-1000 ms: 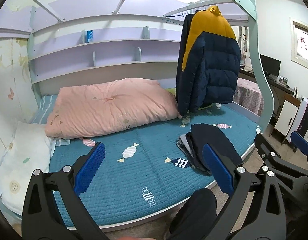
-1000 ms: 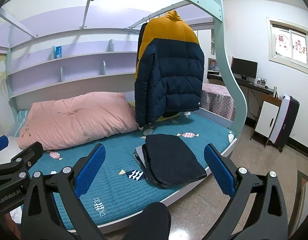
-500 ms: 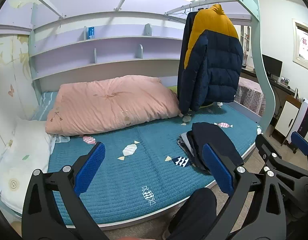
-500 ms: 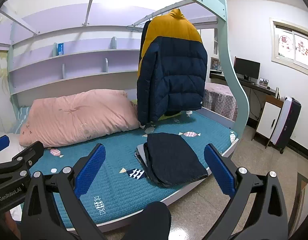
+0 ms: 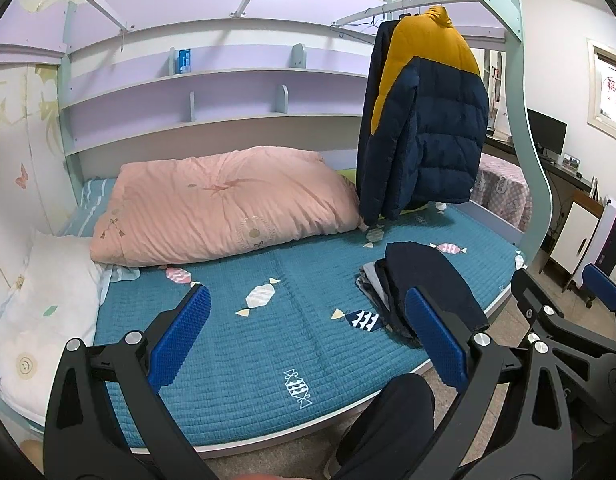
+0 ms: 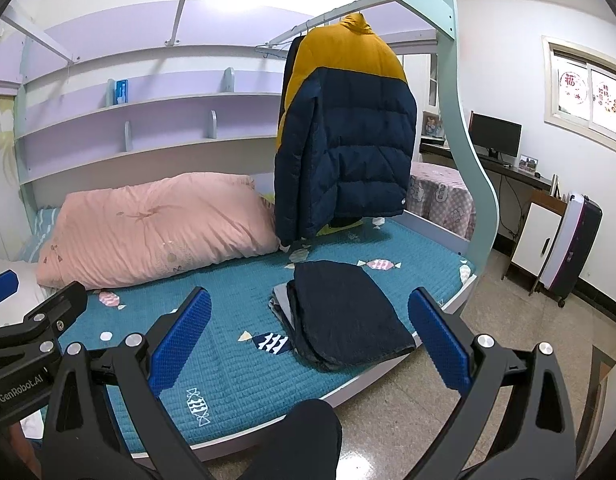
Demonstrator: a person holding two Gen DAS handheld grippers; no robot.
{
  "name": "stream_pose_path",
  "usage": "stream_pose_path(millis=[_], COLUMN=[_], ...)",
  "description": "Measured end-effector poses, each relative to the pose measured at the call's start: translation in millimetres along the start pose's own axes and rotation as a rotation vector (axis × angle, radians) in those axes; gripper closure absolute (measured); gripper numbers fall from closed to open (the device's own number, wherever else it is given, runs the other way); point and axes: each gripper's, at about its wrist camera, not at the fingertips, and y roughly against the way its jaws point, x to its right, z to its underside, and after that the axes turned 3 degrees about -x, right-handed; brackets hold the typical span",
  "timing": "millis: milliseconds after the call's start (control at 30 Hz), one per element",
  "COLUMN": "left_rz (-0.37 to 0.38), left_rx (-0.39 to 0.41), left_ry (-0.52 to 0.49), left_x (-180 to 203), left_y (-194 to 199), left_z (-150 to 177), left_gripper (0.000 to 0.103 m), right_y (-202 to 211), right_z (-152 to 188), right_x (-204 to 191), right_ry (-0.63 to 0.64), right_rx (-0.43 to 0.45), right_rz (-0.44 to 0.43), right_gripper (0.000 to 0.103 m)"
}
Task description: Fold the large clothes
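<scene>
A navy and yellow puffer jacket (image 5: 424, 128) hangs from a rail over the right end of the bed; it also shows in the right wrist view (image 6: 344, 144). A stack of folded dark clothes (image 5: 424, 280) lies on the teal quilted bedspread (image 5: 267, 320) near the bed's right front edge, also in the right wrist view (image 6: 344, 316). My left gripper (image 5: 308, 336) is open and empty, held in front of the bed. My right gripper (image 6: 308, 336) is open and empty, beside the left one. Both are well short of the jacket.
A pink duvet (image 5: 223, 208) lies bunched at the back of the bed. A white pillow (image 5: 47, 300) sits at the left. Purple shelves (image 5: 211, 76) run behind. A desk with a monitor (image 6: 496, 136) and a suitcase (image 6: 572, 248) stand right. My dark knee (image 6: 303, 440) is below.
Both views have tilted slightly upward and drifted a little; the bed frame and jacket sit a bit lower in view. Both grippers stay open and empty.
</scene>
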Motion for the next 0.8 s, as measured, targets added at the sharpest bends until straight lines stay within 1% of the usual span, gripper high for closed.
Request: stream_pose_path(millis=[367,800], left_rz=[-0.006,-0.001], left_rx=[-0.009,-0.033], left_ry=[0.016,0.02], left_x=[-1.2,0.1], left_y=[-2.8,-3.6], left_z=[4.3,11.7], left_gripper=[0.005,0.005], right_y=[-1.9,-0.7], right_z=[0.2,4.9], right_x=[-2.9,-7.2], right_ry=[0.005,0.018], right_rx=[-0.017,-0.012], right_rz=[-0.005,0.025], right_gripper=[0.008,0.008])
